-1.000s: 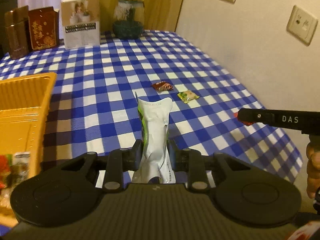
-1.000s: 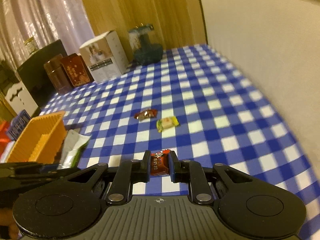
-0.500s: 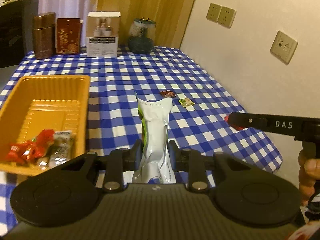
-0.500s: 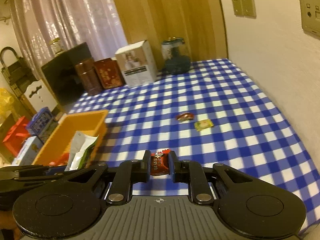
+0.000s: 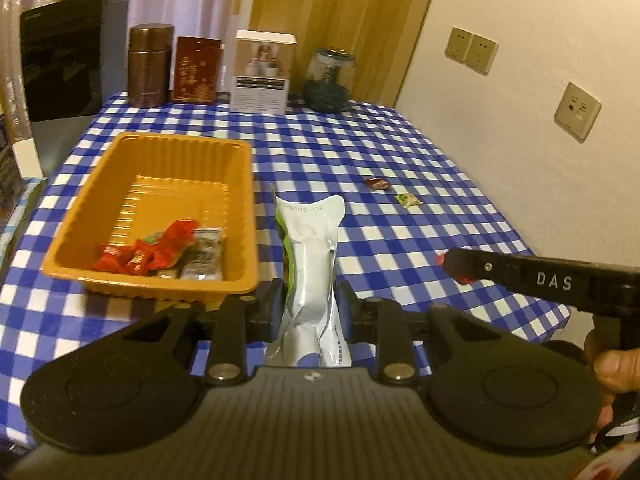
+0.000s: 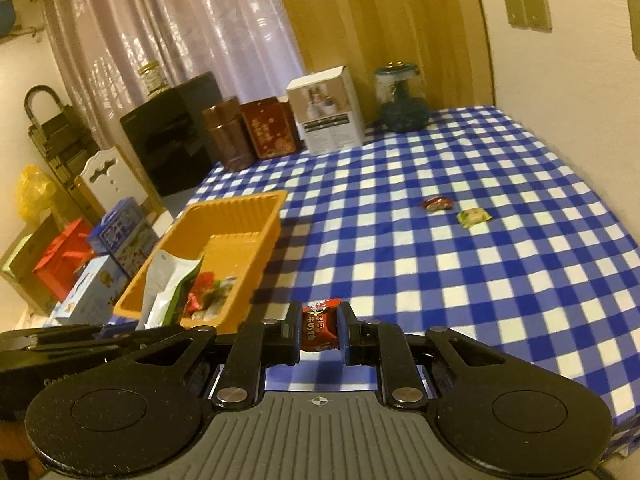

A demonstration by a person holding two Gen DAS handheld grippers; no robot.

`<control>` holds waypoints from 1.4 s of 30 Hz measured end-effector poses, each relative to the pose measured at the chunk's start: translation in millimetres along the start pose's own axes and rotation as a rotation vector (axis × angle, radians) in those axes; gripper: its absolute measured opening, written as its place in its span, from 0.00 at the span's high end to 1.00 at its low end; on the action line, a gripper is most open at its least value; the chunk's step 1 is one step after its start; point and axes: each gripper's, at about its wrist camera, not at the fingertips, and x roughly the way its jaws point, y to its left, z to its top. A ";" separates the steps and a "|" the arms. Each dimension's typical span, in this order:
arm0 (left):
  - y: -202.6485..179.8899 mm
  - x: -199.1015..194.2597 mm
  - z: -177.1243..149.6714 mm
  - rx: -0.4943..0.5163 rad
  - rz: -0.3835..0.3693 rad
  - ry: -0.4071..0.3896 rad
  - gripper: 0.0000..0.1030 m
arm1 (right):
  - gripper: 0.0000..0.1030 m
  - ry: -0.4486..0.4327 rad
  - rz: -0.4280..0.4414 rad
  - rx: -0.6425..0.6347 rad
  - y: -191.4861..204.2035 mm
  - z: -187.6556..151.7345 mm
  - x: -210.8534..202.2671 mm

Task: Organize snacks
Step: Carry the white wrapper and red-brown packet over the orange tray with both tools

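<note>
My left gripper (image 5: 310,304) is shut on a white and green snack pouch (image 5: 310,256), held upright just right of the orange tray (image 5: 160,284). The tray holds several red and silver wrapped snacks (image 5: 160,254). My right gripper (image 6: 319,330) is shut on a small red candy (image 6: 319,326), held above the table's near edge, right of the tray (image 6: 244,224). The right gripper's finger also shows in the left wrist view (image 5: 520,272). A red candy (image 5: 377,184) and a green candy (image 5: 408,199) lie on the checked cloth at the far right.
At the table's back stand a brown canister (image 5: 149,66), a red box (image 5: 196,70), a white box (image 5: 262,72) and a glass jar (image 5: 328,80). A wall runs along the right side. Boxes and bags (image 6: 100,248) sit left of the table.
Both grippers have pulled back and risen from the table with their snacks held. The left view has swung left, bringing the whole orange tray into sight.
</note>
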 end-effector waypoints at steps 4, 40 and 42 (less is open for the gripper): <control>10.5 -8.6 -1.2 -0.006 0.024 -0.006 0.76 | 0.82 0.017 0.014 -0.006 10.3 -6.4 3.7; 115.2 -8.0 43.3 -0.010 0.147 -0.028 0.76 | 0.82 0.083 0.134 -0.127 92.3 20.7 87.9; 120.0 -2.3 48.0 -0.001 0.152 -0.023 0.76 | 0.82 0.085 0.140 -0.126 96.1 25.1 97.7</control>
